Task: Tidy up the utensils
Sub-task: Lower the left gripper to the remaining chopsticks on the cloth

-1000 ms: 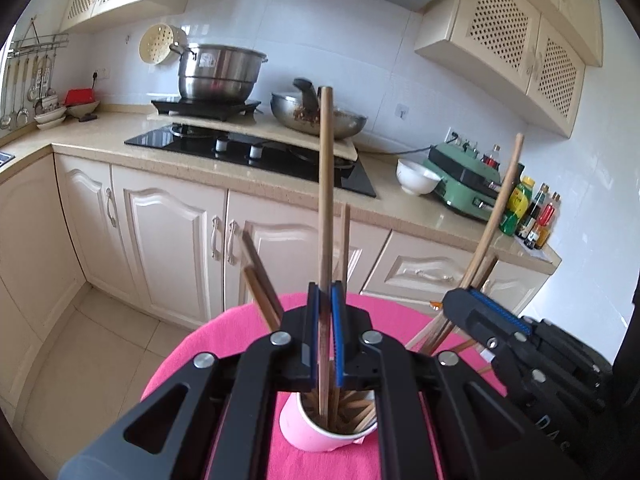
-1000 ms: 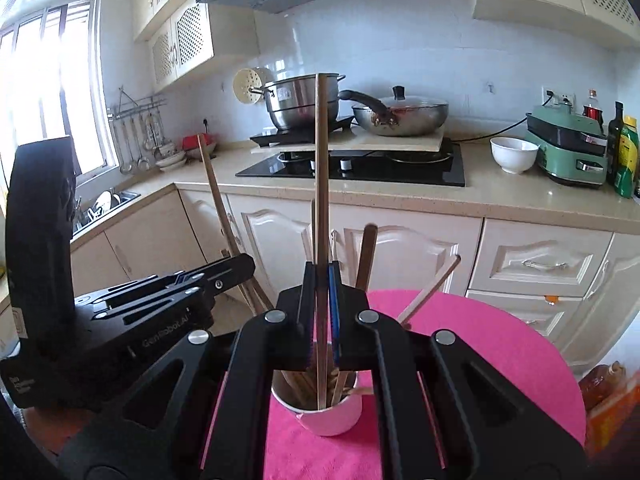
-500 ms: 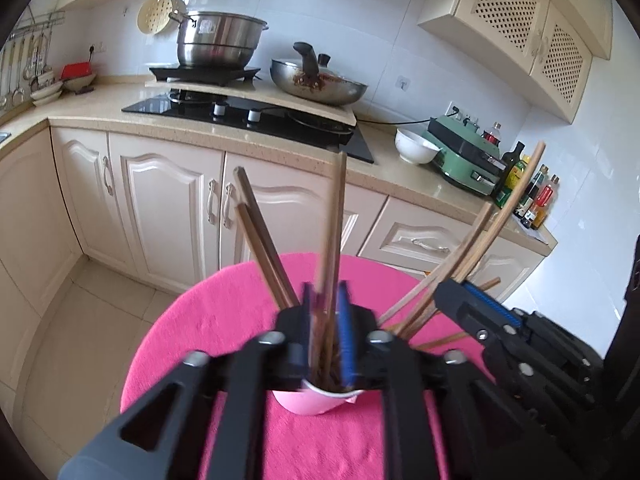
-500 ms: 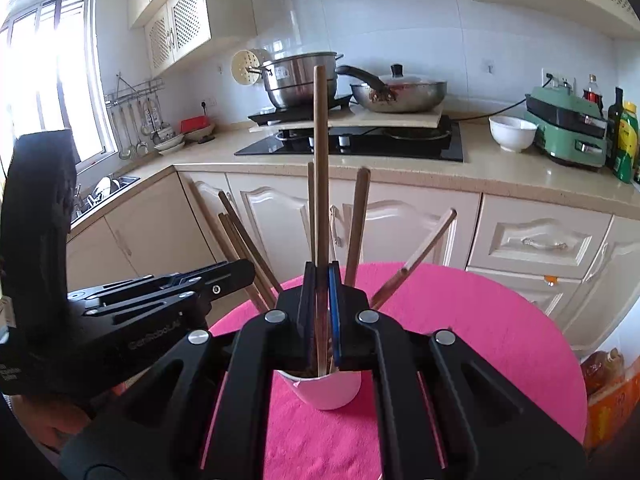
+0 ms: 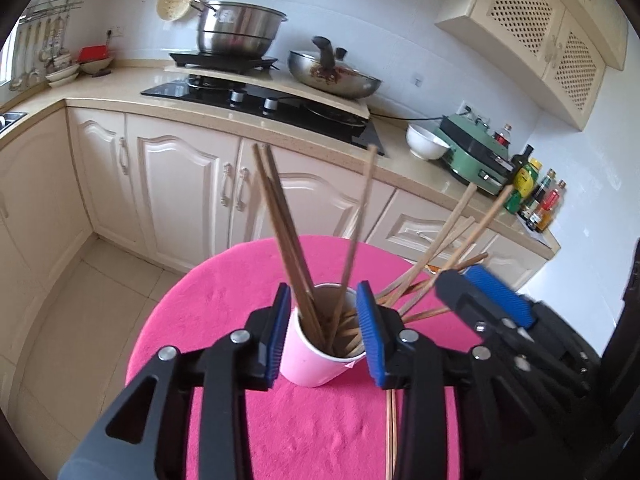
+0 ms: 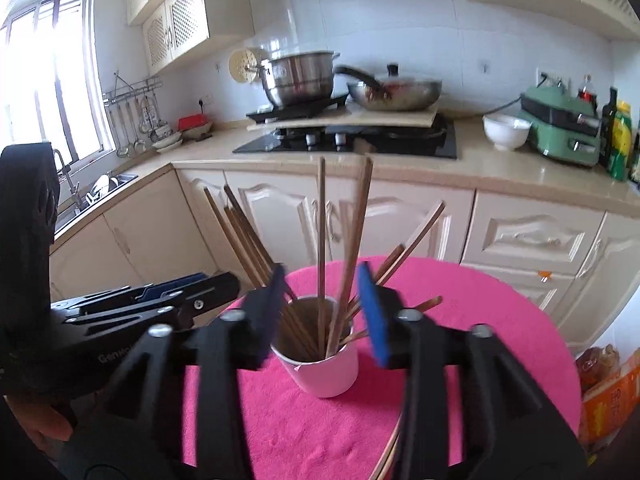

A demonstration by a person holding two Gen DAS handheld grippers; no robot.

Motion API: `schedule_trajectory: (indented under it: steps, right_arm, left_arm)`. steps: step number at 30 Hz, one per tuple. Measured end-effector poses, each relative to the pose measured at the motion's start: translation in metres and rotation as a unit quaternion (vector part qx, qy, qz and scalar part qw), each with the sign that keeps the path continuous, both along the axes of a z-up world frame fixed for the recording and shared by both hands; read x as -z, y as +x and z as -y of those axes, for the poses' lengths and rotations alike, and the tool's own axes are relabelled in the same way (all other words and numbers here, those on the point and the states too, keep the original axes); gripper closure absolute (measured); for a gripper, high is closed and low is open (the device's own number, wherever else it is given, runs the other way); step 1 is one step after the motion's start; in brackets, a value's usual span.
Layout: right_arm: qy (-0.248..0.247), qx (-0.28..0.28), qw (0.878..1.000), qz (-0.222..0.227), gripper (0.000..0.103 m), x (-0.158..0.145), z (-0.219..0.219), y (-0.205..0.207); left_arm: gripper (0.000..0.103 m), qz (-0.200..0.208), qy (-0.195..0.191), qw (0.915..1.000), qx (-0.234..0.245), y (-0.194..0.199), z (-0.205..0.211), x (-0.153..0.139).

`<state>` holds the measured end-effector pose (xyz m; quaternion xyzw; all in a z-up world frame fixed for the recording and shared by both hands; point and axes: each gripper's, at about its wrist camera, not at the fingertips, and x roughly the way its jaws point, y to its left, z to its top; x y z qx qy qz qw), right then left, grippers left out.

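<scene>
A pink paper cup (image 5: 310, 364) stands on a round table with a pink cloth (image 5: 224, 304). It holds several wooden chopsticks (image 5: 280, 232) that fan out of its mouth. My left gripper (image 5: 323, 322) is open, its blue pads on either side of the cup's rim, holding nothing. The same cup (image 6: 328, 368) and chopsticks (image 6: 352, 240) show in the right wrist view. My right gripper (image 6: 322, 312) is open above and around the cup and holds nothing. Each gripper appears in the other's view: the right gripper (image 5: 500, 312), the left gripper (image 6: 152, 300).
One chopstick (image 5: 394, 420) lies on the cloth by the table's near right edge. Behind the table are cream cabinets (image 5: 180, 188), a countertop with a black hob (image 5: 260, 100), a steel pot (image 5: 236, 28), a wok (image 5: 334, 76) and a white bowl (image 5: 426, 146).
Both grippers were shut on an upright chopstick each. They lowered them into the cup and opened. Both chopsticks now lean in the cup with the others.
</scene>
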<state>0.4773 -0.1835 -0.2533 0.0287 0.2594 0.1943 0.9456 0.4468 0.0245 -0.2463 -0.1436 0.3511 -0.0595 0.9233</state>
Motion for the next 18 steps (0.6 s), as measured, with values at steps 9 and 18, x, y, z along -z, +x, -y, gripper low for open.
schedule_trajectory:
  steps: [9,18]
  right_arm:
    - [-0.013,-0.004,1.000,0.015,0.057,-0.015,0.011,-0.020]
    - [-0.019,0.015,1.000,0.002,0.054,-0.013,0.049,-0.036]
  left_arm:
    - [0.064,0.004,0.012,0.9998,-0.012,-0.023,0.010,-0.013]
    - [0.059,-0.010,0.034,0.9994,-0.005,-0.041,0.039,-0.011]
